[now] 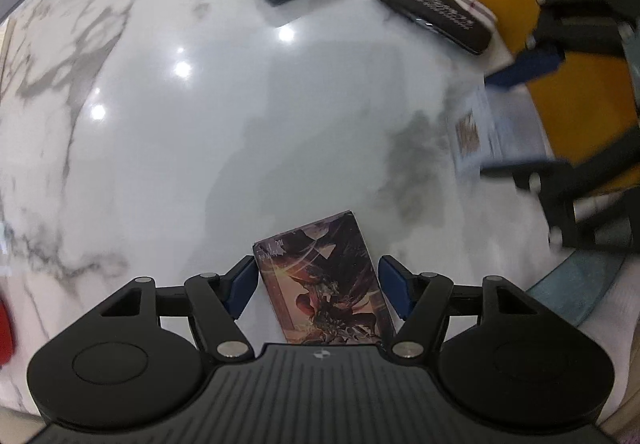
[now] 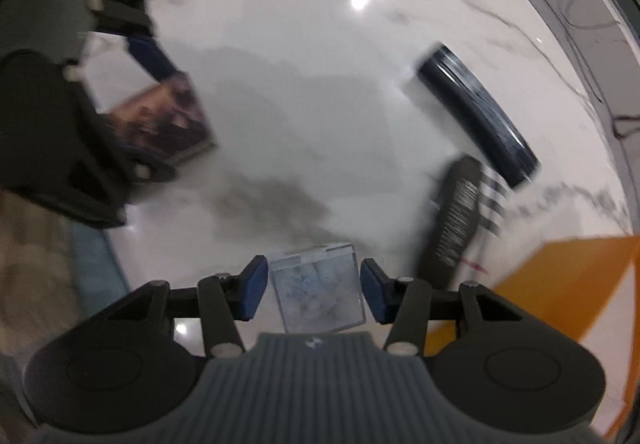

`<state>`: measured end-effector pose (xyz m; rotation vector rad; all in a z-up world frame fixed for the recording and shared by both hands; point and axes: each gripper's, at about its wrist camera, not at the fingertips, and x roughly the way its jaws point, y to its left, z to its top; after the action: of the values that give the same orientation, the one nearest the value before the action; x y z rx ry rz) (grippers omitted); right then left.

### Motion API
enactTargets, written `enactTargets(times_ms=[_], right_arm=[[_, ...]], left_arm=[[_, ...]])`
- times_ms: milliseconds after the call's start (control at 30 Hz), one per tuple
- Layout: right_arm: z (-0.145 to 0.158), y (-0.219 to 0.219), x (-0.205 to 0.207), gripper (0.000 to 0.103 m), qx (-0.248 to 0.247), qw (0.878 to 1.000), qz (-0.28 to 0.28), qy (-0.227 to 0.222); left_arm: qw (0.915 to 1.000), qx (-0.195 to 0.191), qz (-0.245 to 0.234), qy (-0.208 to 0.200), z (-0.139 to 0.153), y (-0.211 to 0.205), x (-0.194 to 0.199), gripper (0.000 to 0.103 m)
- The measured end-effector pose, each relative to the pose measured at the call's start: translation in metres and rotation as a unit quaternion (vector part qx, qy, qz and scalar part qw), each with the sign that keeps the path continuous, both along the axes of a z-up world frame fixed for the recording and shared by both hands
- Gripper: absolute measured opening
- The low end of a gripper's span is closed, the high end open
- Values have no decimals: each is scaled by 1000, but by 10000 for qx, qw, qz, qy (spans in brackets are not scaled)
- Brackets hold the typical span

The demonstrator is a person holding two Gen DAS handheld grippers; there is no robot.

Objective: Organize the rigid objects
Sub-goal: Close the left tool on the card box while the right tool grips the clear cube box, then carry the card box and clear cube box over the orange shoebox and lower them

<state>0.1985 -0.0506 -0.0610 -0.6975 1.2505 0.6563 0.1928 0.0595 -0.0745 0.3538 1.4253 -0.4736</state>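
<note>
My left gripper (image 1: 316, 286) straddles the dark art box (image 1: 320, 280), pads parted off its edges. My right gripper (image 2: 312, 290) brackets the pale box (image 2: 318, 290), gaps both sides. Bare marble (image 1: 180, 148) opens toward twelve o'clock.

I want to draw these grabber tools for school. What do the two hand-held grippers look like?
Both look alike. The left hand-held gripper has a black ribbed body, two round black side lobes, thin black link bars with silver pins, and blue pads on its fingertips. The right hand-held gripper matches, though its ribbed body looks greyer. No cables show.
</note>
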Motion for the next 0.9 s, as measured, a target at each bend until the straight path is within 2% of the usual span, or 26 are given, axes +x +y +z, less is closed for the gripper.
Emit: enactTargets(times_ms=[100,167,233,333,400,467,500,600,767,900], right_arm=[[-2,12,-8,50,-30,9999,156,-50],[-4,14,-11,52,-86,9997,227,-92],[-4,13,-11,59,-46,9997,223,-72],[-5,11,-12,62,-18,9997,203,-110],[-6,10,-12,61,12,9997,215,-118],[-8,9,-12,57,35,9996,255,-62],[-11,9,-12,51,-3,9996,268,-72],[-11,10,-13,50,17,9996,273,-98],[2,6,-19,49,91,9994,226,-240],[24,-2,-26,48,223,9986,127,-453]], left_arm=[[10000,9,87,-22,0,2,-3,79],[9999,71,127,-15,0,1,-6,79],[9997,131,207,51,-2,-1,-6,79],[9992,169,329,138,-8,-1,-7,78],[9992,113,386,62,-9,1,-9,72],[9990,53,434,19,-6,4,-14,71],[9991,37,421,-9,-6,5,-15,71],[9991,-24,411,-91,-3,8,-23,70],[9979,-335,356,-419,22,7,-33,69],[9954,-504,268,-774,50,0,-42,69]])
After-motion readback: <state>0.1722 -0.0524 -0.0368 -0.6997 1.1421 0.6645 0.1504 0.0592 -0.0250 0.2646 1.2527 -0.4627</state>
